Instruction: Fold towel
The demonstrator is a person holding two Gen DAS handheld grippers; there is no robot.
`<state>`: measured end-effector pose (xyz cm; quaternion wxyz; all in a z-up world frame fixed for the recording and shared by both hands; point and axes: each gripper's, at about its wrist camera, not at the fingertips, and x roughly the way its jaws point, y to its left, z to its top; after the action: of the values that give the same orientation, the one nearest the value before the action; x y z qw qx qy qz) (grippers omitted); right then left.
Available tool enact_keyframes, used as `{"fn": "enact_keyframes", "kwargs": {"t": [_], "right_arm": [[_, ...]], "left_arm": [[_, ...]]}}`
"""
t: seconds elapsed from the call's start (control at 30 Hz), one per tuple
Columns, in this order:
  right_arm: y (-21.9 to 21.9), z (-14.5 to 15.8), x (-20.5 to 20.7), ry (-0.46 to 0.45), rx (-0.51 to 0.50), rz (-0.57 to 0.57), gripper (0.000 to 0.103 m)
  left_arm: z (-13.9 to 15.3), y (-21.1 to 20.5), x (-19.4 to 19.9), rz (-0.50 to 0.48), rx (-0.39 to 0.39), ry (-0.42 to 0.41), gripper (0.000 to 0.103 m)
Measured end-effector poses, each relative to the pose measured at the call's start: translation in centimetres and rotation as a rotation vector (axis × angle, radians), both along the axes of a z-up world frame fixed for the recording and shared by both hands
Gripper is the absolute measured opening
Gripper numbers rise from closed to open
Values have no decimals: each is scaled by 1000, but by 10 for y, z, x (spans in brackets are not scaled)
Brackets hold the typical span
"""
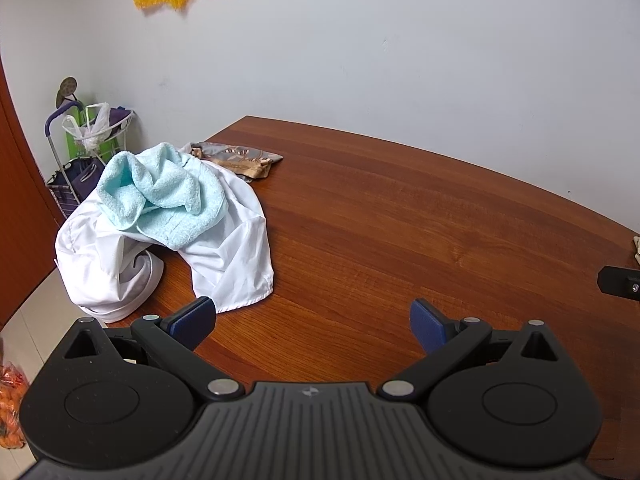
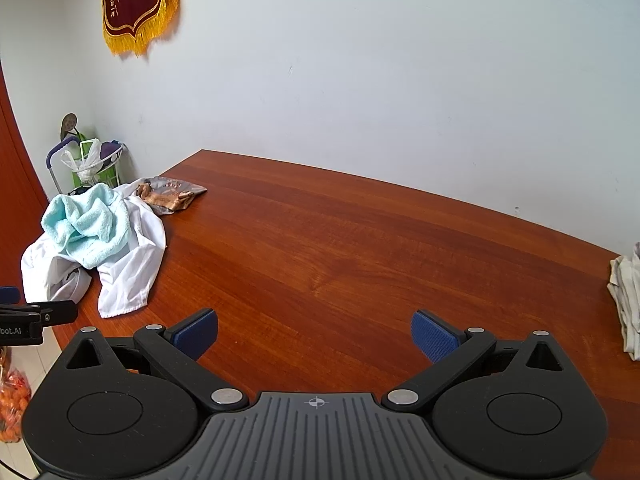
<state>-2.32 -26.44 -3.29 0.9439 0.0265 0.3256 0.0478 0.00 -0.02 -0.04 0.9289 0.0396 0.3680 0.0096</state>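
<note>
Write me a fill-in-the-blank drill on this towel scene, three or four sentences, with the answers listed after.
1. The light blue towel lies crumpled on top of a ____ garment.
2. Both the left gripper and the right gripper hold ____.
3. The jaws of both grippers stand ____.
4. The cloth pile sits on a ____ table.

Missing words: white; nothing; open; wooden
</note>
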Motion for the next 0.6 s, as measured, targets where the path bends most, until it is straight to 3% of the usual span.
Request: {"fn": "enact_keyframes", "kwargs": {"t": [0.6], "right_arm": [[3, 1, -6, 8, -2, -9, 103]], "left_arm": [[0, 0, 0, -3, -2, 9, 103]]}}
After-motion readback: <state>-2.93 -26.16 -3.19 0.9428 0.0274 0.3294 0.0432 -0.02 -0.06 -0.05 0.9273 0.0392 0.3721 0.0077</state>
